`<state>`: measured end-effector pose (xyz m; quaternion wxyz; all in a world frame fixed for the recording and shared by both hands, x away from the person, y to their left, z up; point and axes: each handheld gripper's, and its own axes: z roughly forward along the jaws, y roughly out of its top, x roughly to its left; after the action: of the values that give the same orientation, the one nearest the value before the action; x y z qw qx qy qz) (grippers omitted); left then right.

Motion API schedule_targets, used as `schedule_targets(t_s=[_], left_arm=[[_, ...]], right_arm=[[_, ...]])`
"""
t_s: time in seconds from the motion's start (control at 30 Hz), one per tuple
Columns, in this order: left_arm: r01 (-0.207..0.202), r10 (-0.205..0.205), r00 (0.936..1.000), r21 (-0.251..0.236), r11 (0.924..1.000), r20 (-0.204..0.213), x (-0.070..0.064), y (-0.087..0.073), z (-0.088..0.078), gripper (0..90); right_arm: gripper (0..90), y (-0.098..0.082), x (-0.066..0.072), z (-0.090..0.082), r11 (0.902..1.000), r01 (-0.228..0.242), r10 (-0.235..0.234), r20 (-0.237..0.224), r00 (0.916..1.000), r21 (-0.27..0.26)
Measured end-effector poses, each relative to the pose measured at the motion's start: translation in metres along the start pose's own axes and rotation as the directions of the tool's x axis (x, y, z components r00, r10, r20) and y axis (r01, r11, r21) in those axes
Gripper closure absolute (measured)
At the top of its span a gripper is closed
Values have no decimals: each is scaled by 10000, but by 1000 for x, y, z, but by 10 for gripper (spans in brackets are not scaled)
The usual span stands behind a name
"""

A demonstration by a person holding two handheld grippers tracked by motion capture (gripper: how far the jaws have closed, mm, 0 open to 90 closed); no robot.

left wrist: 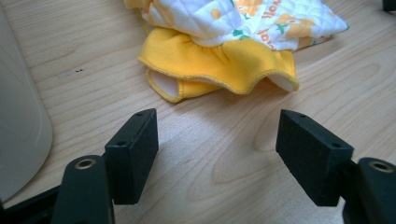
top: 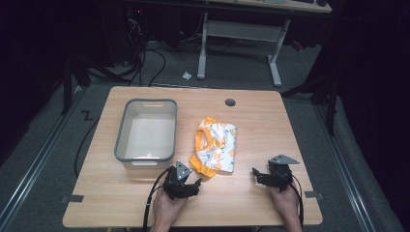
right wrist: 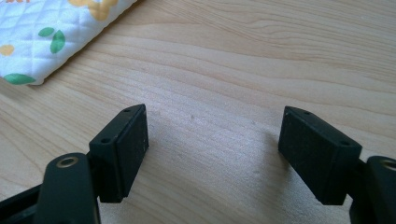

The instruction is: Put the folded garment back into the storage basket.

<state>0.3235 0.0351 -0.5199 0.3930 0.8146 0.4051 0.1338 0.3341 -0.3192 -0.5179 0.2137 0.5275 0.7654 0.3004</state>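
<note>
A crumpled garment (top: 216,145), white quilted cloth with an orange print and a yellow ruffled hem, lies in the middle of the wooden table (top: 251,121). In the left gripper view its yellow hem (left wrist: 219,65) lies just beyond my left gripper (left wrist: 217,149), whose jaws stand wide apart with bare wood between them. From above, that left gripper (top: 193,182) rests just below the garment's lower left corner. My right gripper (top: 258,174) sits to the garment's right, open over bare wood (right wrist: 212,144). A corner of the garment (right wrist: 51,37) shows at its upper left.
A grey plastic bin (top: 126,125) with a pale inside stands on the table to the left of the garment, its side showing in the left gripper view (left wrist: 18,130). A round cable hole (top: 230,102) sits near the table's far edge. Cables and a desk frame lie on the floor beyond.
</note>
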Motion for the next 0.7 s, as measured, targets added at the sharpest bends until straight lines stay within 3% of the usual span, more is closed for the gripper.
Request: schedule_targets(t_s=[0.3, 0.7], left_arm=[[60, -53, 9999, -515, 9987, 136, -6, 12, -10, 298], [-230, 248, 9988, -435, 9988, 417, -14, 20, -10, 299]], right_arm=[[244, 0, 0, 0, 10000, 6, -6, 0, 10000, 1], [243, 0, 0, 0, 10000, 7, -7, 0, 10000, 1]])
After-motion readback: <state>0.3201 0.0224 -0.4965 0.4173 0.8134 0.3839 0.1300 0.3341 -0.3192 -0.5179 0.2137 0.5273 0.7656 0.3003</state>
